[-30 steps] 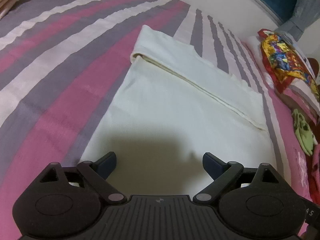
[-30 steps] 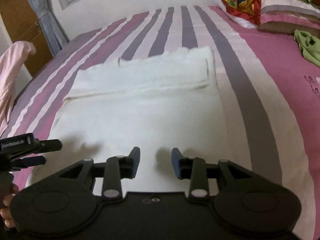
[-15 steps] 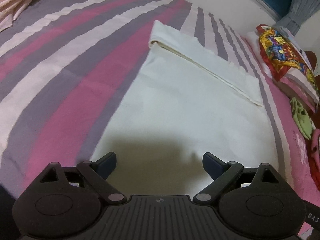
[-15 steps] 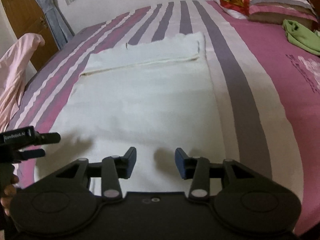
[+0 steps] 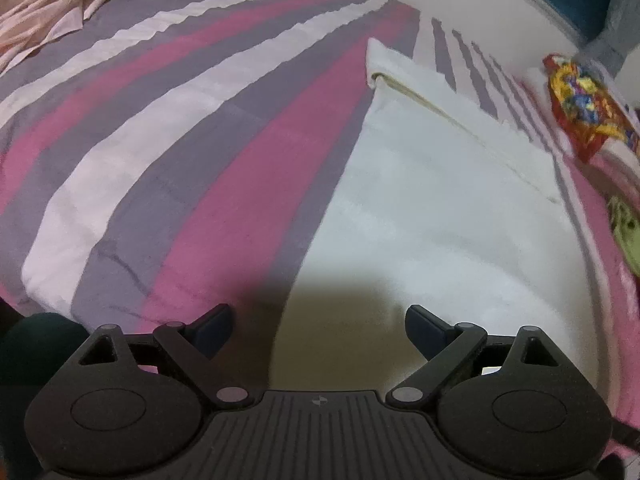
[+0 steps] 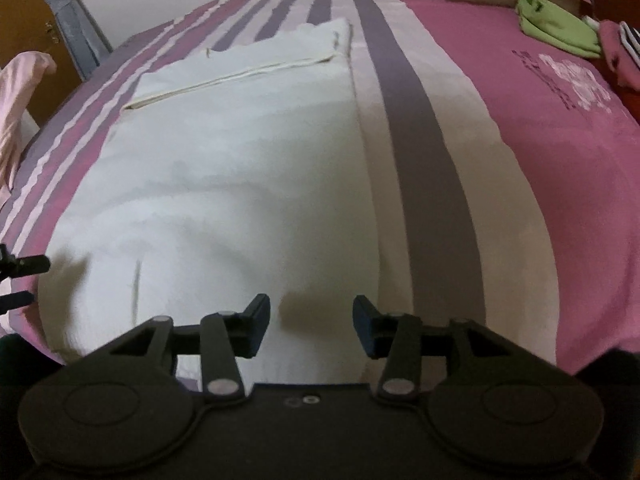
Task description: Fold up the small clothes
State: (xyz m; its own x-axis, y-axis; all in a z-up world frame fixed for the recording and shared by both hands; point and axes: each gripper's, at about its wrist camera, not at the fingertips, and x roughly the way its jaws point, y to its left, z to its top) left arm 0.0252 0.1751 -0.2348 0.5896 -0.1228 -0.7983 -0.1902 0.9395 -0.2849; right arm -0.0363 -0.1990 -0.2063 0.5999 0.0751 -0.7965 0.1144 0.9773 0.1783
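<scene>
White cloth (image 6: pixel 240 152) lies flat on the striped bedspread (image 5: pixel 168 148), far end folded over; left gripper (image 5: pixel 318 326) and right gripper (image 6: pixel 311 322) both gape, holding nothing.

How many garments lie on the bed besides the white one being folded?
2 for certain: a pink garment at the bed's far left edge and a green one near the pillows. Red fabric at the right edge may be another.
</scene>
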